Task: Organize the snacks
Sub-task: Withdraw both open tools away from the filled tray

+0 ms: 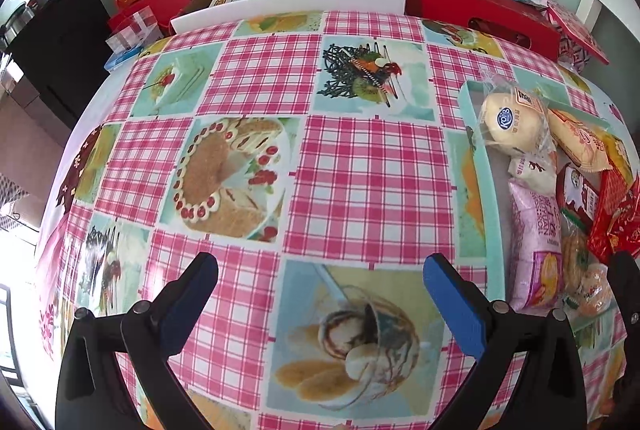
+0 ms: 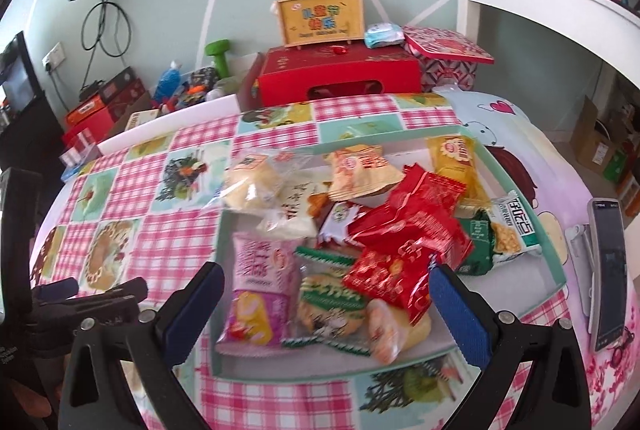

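A shallow mint-green tray [image 2: 516, 190] holds several snack packets. Among them are a pink packet [image 2: 260, 294], red packets [image 2: 412, 230], a green cracker pack [image 2: 332, 306], a wrapped bun [image 2: 250, 186] and a green-and-white packet [image 2: 504, 230]. My right gripper [image 2: 326, 294] hovers open above the tray's near end, with nothing between its fingers. In the left wrist view the tray [image 1: 476, 166] lies at the right, with the bun [image 1: 508, 122] and pink packet [image 1: 534, 246] showing. My left gripper [image 1: 320, 290] stands open over bare tablecloth, left of the tray.
The table carries a pink checked cloth [image 1: 360, 182] printed with desserts. Behind it sit a red box [image 2: 340, 74], a yellow gift box [image 2: 320, 16], a green dumbbell [image 2: 216, 56] and clutter. A phone on a stand [image 2: 608, 270] is at the right edge.
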A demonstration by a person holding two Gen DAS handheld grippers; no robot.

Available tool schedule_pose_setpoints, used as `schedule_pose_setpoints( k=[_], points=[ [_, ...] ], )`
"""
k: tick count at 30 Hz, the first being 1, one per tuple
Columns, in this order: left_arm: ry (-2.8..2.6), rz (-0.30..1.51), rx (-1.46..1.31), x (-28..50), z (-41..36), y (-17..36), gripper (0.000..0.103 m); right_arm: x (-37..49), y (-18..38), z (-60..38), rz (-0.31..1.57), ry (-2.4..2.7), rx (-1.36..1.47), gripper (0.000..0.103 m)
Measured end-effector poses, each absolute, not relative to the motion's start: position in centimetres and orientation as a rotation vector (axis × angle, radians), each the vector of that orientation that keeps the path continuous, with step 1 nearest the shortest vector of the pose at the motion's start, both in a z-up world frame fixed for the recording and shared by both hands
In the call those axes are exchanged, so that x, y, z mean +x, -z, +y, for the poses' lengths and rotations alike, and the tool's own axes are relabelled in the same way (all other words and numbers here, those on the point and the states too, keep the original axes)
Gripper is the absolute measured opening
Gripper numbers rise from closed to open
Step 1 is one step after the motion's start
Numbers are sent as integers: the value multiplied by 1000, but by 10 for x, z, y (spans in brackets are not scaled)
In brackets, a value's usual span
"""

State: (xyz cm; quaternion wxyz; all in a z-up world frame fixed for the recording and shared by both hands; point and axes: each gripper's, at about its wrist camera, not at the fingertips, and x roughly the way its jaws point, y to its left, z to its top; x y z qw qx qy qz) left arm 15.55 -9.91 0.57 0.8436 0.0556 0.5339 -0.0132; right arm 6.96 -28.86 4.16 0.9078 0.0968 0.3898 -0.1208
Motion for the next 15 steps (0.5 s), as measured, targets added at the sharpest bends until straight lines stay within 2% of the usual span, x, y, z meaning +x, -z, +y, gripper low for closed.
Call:
schedule_pose_setpoints(
  k=[15],
  points=[
    [26, 1147, 111, 121, -78, 5, 102, 37, -27, -274, 847, 251, 195, 103]
  ],
)
